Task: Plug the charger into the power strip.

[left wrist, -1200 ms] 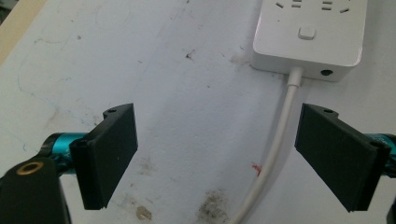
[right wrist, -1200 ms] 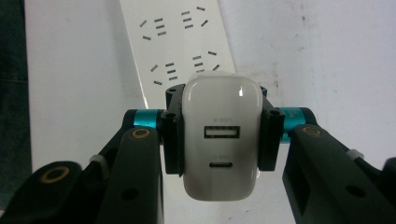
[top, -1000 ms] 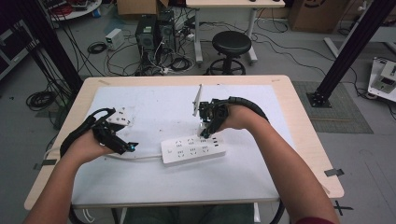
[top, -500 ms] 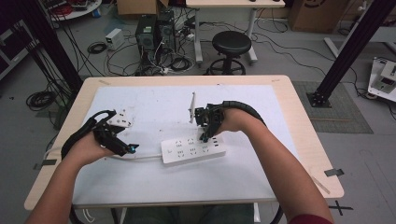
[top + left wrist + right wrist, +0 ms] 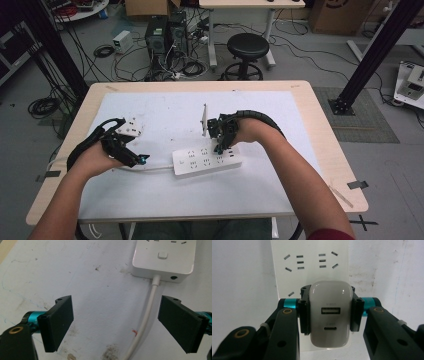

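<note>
Your right tool (image 5: 329, 315) grips a white USB charger (image 5: 330, 312), jaws pressed on both its sides, directly above the white power strip (image 5: 207, 161) lying mid-counter (image 5: 320, 130). Your left tool (image 5: 116, 322) hangs with jaws wide over the strip's cord (image 5: 147, 312), just left of the strip, holding nothing. You appear to be plugging in: next, line the charger over a socket and press straight down.
</note>
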`<state>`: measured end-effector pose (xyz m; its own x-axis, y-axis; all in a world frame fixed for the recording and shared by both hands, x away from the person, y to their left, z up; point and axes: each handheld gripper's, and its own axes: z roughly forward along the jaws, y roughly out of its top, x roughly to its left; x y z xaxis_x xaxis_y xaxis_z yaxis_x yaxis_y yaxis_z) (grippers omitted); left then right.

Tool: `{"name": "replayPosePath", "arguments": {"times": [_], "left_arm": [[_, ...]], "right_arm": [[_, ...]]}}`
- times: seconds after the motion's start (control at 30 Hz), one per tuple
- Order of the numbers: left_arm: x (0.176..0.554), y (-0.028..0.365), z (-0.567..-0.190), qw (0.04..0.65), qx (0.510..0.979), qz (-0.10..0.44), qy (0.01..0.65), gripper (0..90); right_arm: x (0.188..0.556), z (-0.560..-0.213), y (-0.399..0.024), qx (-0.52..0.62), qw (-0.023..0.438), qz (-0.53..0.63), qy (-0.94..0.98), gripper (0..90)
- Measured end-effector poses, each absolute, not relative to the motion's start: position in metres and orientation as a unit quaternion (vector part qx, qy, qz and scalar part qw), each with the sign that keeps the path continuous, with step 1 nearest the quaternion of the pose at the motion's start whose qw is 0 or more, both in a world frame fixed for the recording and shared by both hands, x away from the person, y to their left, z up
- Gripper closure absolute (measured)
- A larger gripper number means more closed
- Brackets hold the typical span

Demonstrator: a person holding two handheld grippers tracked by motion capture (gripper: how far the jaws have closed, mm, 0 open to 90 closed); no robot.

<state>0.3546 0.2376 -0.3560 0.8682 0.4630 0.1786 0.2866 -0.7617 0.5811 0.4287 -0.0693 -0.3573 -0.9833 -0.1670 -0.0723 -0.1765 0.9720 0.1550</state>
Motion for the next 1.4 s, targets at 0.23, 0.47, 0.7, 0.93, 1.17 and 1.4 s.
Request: {"name": "replayPosePath", "arguments": {"times": [0.23, 0.47, 0.7, 0.93, 1.17, 1.4], "left_arm": [[0.354, 0.233, -0.357, 0.281, 0.925, 0.157, 0.2, 13.2], [0.354, 0.233, -0.358, 0.283, 0.925, 0.155, 0.202, 13.2], [0.355, 0.232, -0.356, 0.283, 0.924, 0.158, 0.202, 13.2], [0.356, 0.23, -0.354, 0.284, 0.924, 0.157, 0.2, 13.2], [0.358, 0.225, -0.358, 0.283, 0.927, 0.154, 0.195, 13.2], [0.358, 0.225, -0.358, 0.281, 0.928, 0.151, 0.192, 13.2]], "right_arm": [[0.423, -0.364, -0.066, -0.102, 0.046, 0.06, 0.992, 63.7], [0.427, -0.366, -0.067, -0.1, 0.037, 0.072, 0.992, 63.8], [0.432, -0.367, -0.071, -0.088, 0.021, 0.091, 0.992, 63.8], [0.425, -0.367, -0.068, -0.092, 0.044, 0.072, 0.992, 63.9], [0.425, -0.369, -0.061, -0.083, 0.034, 0.049, 0.995, 63.9], [0.432, -0.37, -0.063, -0.085, 0.019, 0.065, 0.994, 63.9]]}}
